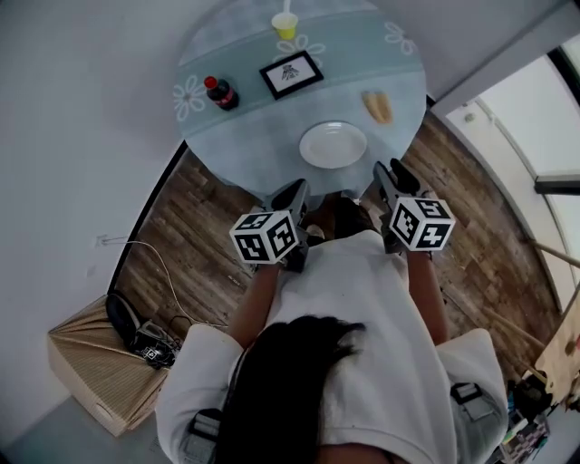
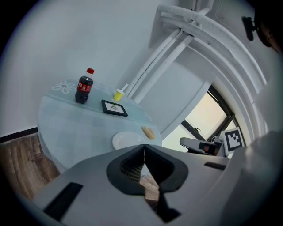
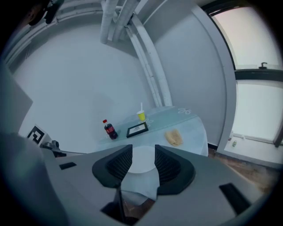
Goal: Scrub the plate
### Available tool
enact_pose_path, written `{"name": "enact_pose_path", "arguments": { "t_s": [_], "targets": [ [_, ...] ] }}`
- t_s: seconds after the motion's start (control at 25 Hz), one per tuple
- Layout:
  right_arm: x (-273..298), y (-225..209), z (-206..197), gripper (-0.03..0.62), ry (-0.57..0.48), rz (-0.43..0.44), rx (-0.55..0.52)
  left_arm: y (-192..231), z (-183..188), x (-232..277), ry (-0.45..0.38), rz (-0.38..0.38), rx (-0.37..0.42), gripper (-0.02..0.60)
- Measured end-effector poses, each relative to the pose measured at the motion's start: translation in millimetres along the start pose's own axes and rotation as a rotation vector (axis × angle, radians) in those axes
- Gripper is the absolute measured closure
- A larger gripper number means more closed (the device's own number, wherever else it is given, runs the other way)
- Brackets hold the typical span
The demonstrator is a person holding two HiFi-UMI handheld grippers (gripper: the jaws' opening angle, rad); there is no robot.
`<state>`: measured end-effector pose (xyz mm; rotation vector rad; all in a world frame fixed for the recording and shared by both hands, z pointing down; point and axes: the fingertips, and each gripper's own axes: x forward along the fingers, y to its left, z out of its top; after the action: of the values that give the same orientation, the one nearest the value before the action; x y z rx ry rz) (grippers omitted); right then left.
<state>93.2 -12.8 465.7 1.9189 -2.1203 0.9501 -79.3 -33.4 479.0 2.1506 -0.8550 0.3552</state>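
Facing the round table (image 1: 254,149), you hold both tools low in front of your chest and short of the tabletop, which reads as a starting stance rather than scrubbing under way; they also hide the table's nearest rim from the head view. Your left gripper (image 1: 294,192) has its jaws pressed together with nothing in them. Your right gripper (image 1: 390,170) has its jaws parted and is also empty, probably readied to take up a scrubber. The plate (image 1: 333,145) lies white and bare on the table's near side, just ahead of the right gripper and touched by neither tool. Beyond it, to the right, lies a tan pad (image 1: 378,107), likely the scrubbing thing, though it is too small to tell sponge from cloth. Farther back stand a cola bottle (image 1: 221,93), a framed card (image 1: 291,74) whose print cannot be read, and a yellow cup (image 1: 285,25) with a straw or stick in it.
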Motion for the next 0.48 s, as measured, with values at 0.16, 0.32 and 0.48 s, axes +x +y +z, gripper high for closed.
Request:
{"name": "enact_pose_path", "arguments": {
  "t_s": [0.16,0.32,0.48],
  "targets": [
    [14,-12,12,0.454,0.0,-0.009,-0.046,4,7,11,-0.007,0.026,-0.022,0.572],
    [33,-28,21,0.454,0.026,-0.022,-0.084,8,15,22,-0.015,0.058,-0.038,0.572],
    [52,-42,31,0.454,0.064,-0.019,-0.149,9,25,34,-0.018,0.081,-0.037,0.572]
  ]
}}
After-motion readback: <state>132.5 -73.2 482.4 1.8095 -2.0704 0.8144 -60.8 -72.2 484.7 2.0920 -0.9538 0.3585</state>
